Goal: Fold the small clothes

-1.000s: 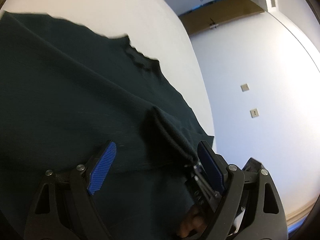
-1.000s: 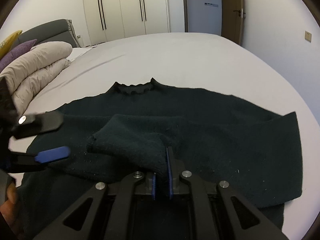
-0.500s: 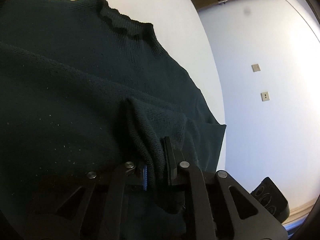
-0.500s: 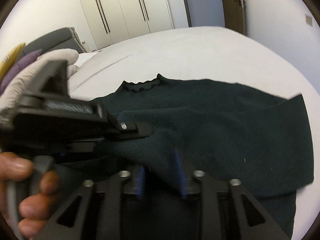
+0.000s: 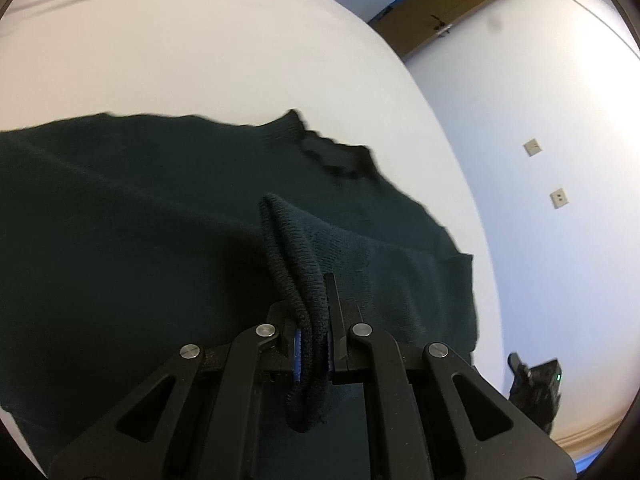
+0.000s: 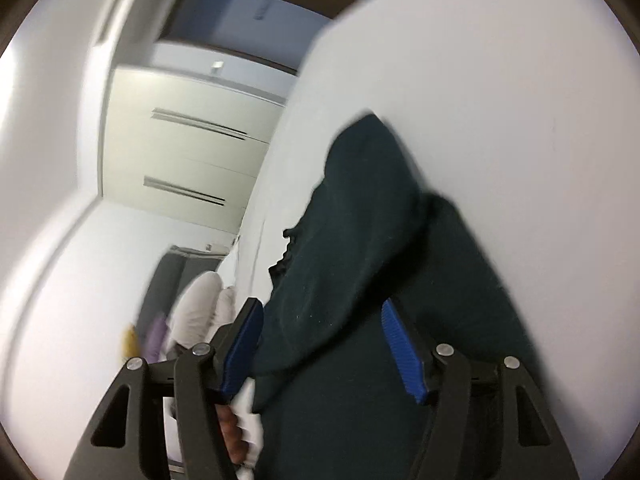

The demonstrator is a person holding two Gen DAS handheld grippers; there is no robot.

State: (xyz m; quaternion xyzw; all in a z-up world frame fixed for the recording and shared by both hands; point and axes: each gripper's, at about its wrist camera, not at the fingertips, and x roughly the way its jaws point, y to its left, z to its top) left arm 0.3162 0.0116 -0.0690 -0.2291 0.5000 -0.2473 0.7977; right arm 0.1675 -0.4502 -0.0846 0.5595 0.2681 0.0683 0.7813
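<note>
Here the left gripper (image 5: pixel 312 350) is clamped on a doubled ridge of the dark green sweater (image 5: pixel 140 220), which lies spread on the white bed (image 5: pixel 200 48) ahead of and below that claw, while the right gripper (image 6: pixel 322 354) is opening, its blue pads (image 6: pixel 400 350) clear of the cloth lying between them. Keep the left grip firm and carry the pinched fold across low and evenly. Seen from the left claw, the collar (image 5: pixel 332 156) points away and slightly right, the long axis running roughly side to side.
</note>
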